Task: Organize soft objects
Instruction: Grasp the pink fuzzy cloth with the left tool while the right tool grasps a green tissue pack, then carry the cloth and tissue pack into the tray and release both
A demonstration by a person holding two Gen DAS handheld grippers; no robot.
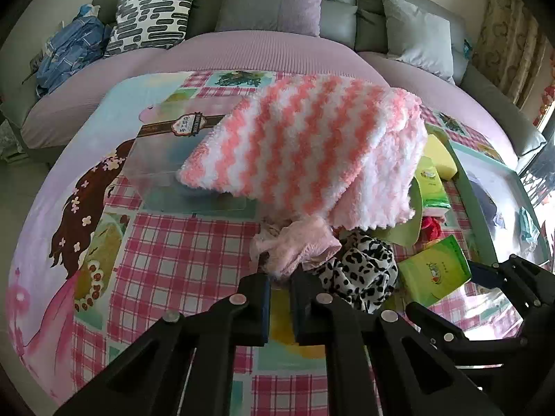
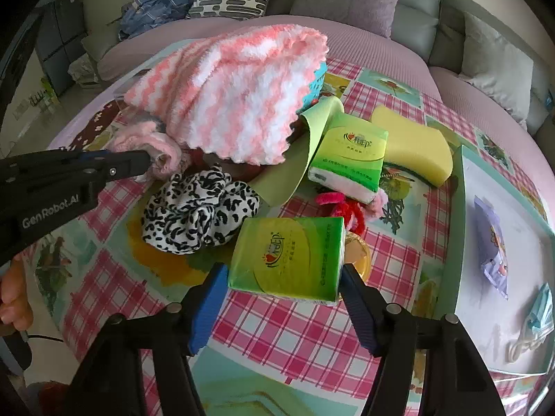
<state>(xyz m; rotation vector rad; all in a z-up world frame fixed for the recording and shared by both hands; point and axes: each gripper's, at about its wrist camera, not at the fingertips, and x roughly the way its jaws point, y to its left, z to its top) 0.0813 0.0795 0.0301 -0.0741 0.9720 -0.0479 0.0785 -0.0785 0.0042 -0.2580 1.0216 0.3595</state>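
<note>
Tissue pack (image 2: 291, 256) between right claw (image 2: 282, 306) | left view: clear box (image 1: 180, 159)

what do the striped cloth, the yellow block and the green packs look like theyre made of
Striped cloth: fluffy pink-and-white fleece or microfibre, judging by its shaggy matte pile. Yellow block: likely foam sponge, with a dull porous surface and rounded edges. Green packs: glossy plastic film, probably around paper tissues, white at the far pack's end.
</note>
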